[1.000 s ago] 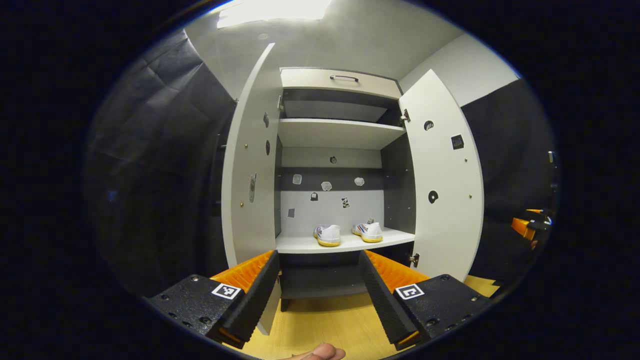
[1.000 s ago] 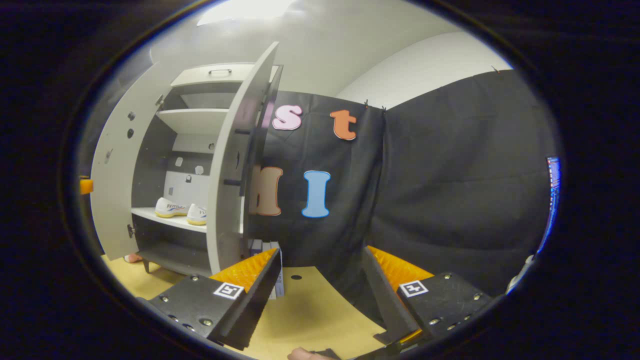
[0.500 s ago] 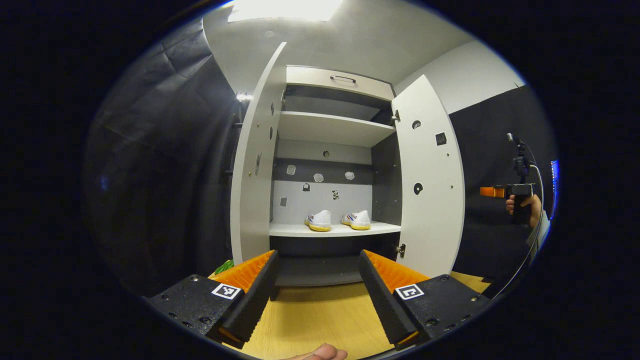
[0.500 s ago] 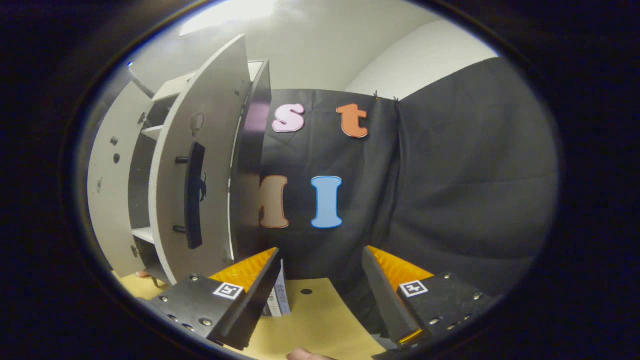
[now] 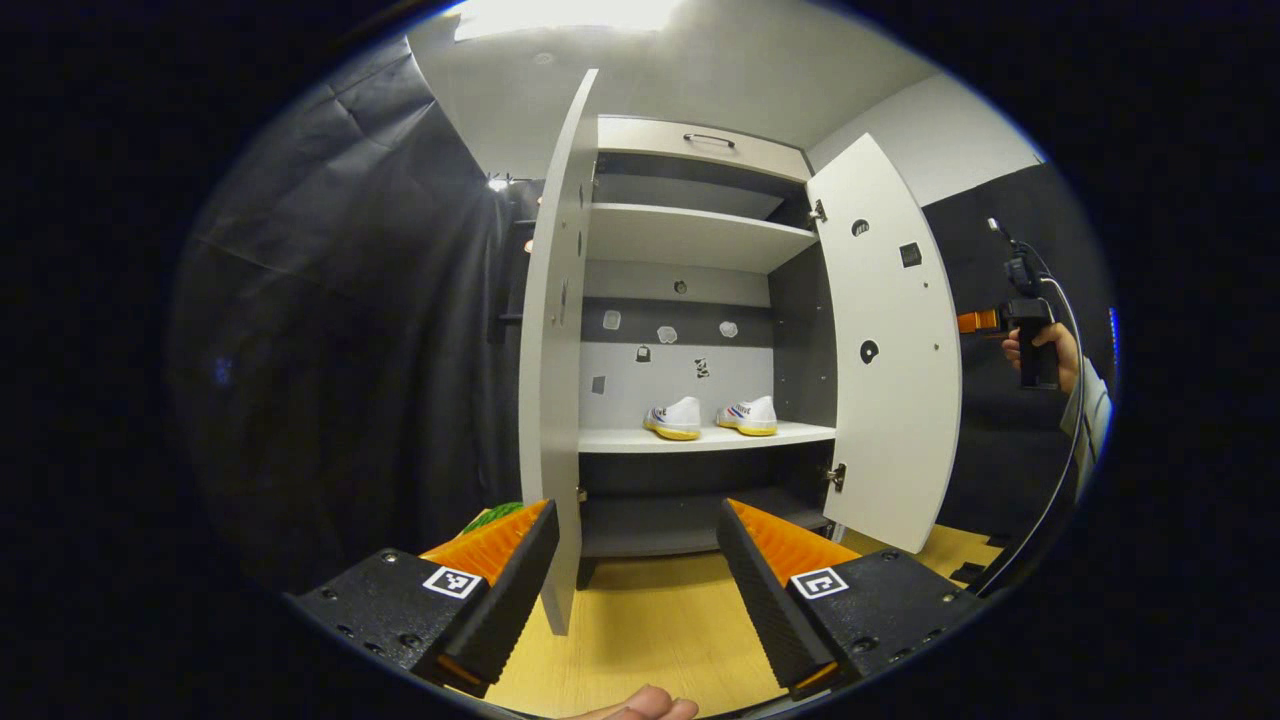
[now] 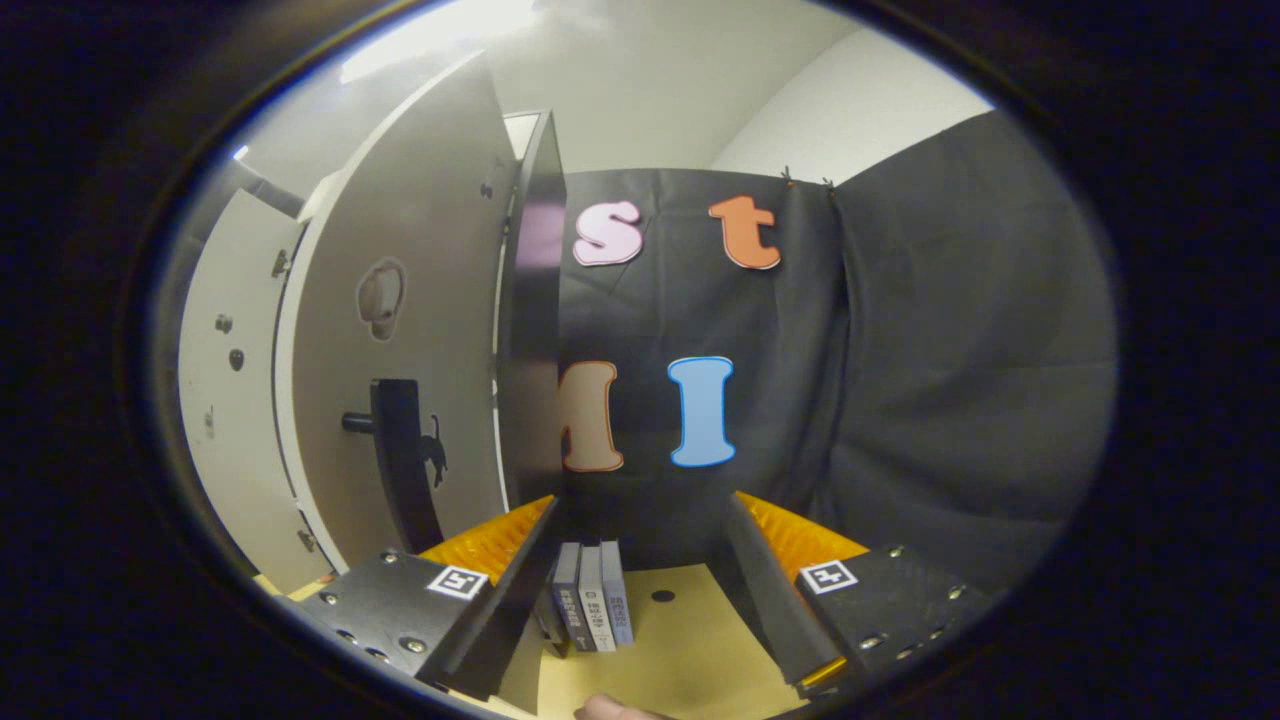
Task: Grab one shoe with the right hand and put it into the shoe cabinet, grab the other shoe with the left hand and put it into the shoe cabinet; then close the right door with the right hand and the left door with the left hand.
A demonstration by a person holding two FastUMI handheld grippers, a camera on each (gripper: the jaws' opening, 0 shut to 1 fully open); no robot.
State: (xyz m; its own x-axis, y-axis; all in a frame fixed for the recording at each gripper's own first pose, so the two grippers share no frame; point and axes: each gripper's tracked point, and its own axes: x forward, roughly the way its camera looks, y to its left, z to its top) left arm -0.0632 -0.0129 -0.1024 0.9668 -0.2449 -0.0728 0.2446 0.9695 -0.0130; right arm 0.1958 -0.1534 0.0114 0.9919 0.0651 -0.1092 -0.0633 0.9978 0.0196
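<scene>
A booth with black cloth walls and a pale wooden floor [image 5: 640, 620] holds the shoe cabinet [image 5: 690, 330], straight ahead of the left gripper [image 5: 635, 585], whose fingers are spread with nothing between them. The left door [image 5: 552, 380] and right door [image 5: 890, 350] both stand open. Beyond the right door, a hand [image 5: 1040, 345] holds the right gripper [image 6: 640, 590] level; its fingers are spread too, the door's dark handle [image 6: 405, 470] ahead to its left. Two white shoes [image 5: 712, 417] sit side by side on the cabinet's shelf. Their markings are too small to read.
</scene>
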